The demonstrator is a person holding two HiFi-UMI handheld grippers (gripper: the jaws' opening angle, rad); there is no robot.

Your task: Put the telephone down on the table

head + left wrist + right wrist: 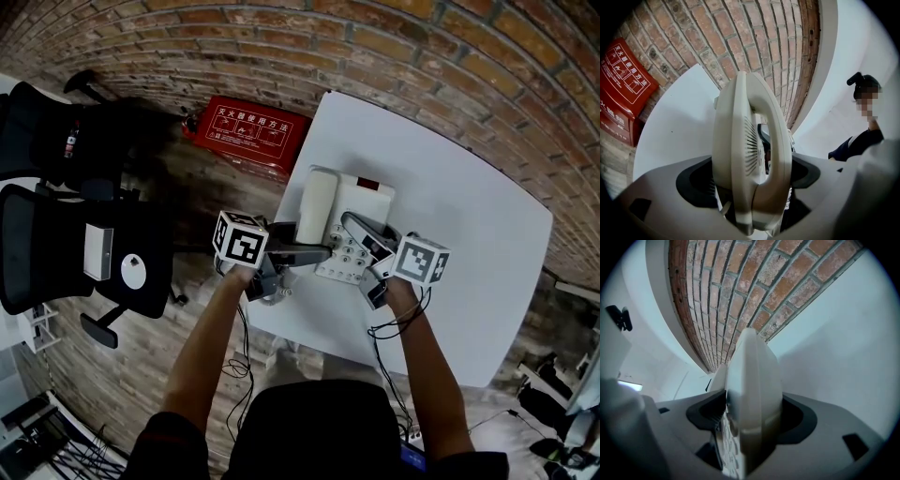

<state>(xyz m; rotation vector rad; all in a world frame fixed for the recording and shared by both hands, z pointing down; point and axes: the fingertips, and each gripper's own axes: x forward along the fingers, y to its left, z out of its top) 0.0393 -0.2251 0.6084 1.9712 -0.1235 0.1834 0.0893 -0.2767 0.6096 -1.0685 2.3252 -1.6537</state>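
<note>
Telephone, cream-white, lies over the middle of the white table, with its handset lying along its left side. I cannot tell from the views whether its base rests on the tabletop or hangs just above it.

From the near left, the left gripper reaches in. In the left gripper view its two dark-padded jaws press on either side of the handset, which stands on edge between them with the slotted earpiece grille facing left. The right gripper comes in from the near right, and its jaws are set fairly wide, clamped on the right edge of the telephone's body. In the right gripper view the keypad shows just left of the gripped edge.

Each gripper carries a marker cube near the person's hand, and both forearms stretch up from the near edge of the head view.

Beyond the table's far left corner, a red fire-extinguisher box stands on the wooden floor against the curved brick wall. Black office chairs stand well to the left. In the left gripper view a person in dark clothing shows far off at the right.
</note>
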